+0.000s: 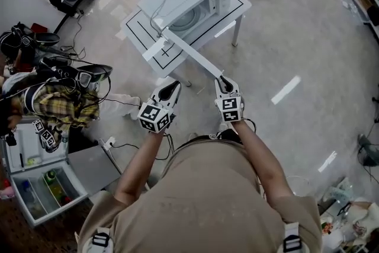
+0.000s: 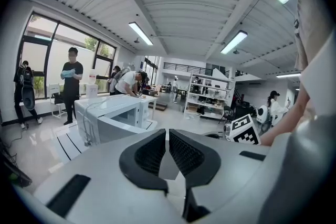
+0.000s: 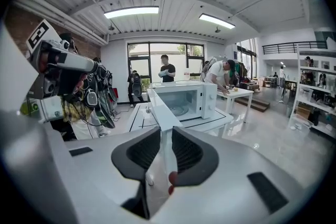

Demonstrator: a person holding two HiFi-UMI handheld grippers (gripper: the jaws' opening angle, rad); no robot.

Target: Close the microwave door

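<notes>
Head view is showing us the white table (image 1: 137, 38) standing well ahead of both grippers, with the microwave (image 1: 195, 0) sitting on it. Its door (image 1: 189, 56) is hanging wide open, stretching from the oven back to the right gripper (image 1: 223, 81), whose jaws we are pinching onto the door's free edge. We are holding the left gripper (image 1: 170, 87) just left of it, jaws pressed together on nothing, apart from the door.

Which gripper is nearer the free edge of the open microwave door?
Right. The right gripper is at the free edge of the microwave door, with that edge clamped between its jaws. The left gripper is apart from the door, off to its left, shut on nothing.
</notes>
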